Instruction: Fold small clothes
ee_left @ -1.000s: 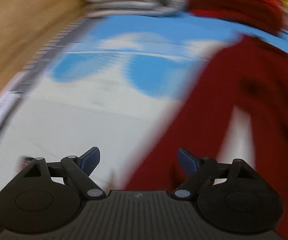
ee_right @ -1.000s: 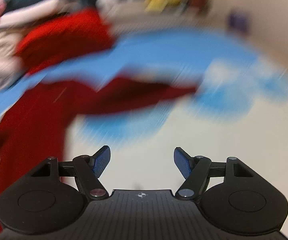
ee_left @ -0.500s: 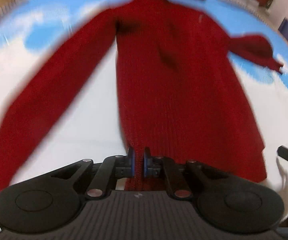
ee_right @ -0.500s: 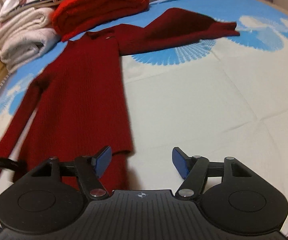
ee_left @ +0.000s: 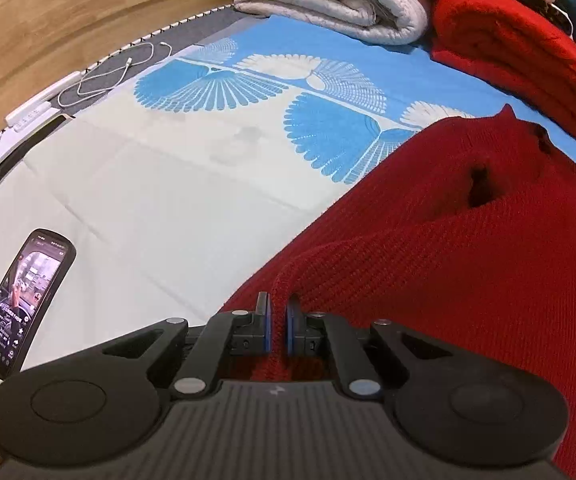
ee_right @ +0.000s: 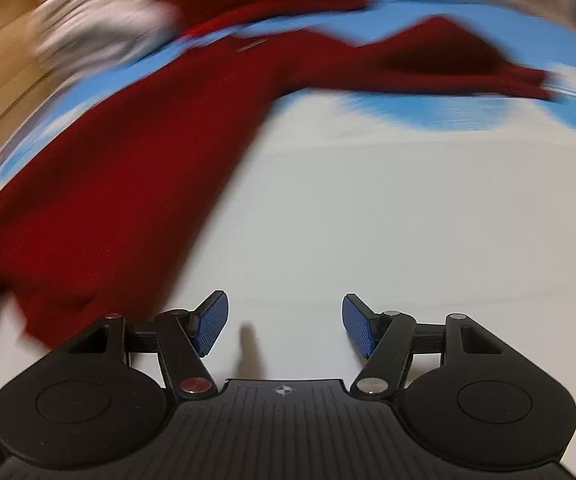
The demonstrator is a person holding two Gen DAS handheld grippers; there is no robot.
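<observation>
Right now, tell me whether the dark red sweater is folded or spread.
Mostly spread: the dark red sweater lies flat on the sheet, one edge pinched and lifted by the left gripper.

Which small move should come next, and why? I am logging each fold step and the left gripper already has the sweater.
Probably bring the right gripper over to the dark red knit sweater and pinch its near edge. The left gripper is shut on a bunched fold of the sweater, while the right one is open over bare bedsheet, holding nothing.
</observation>
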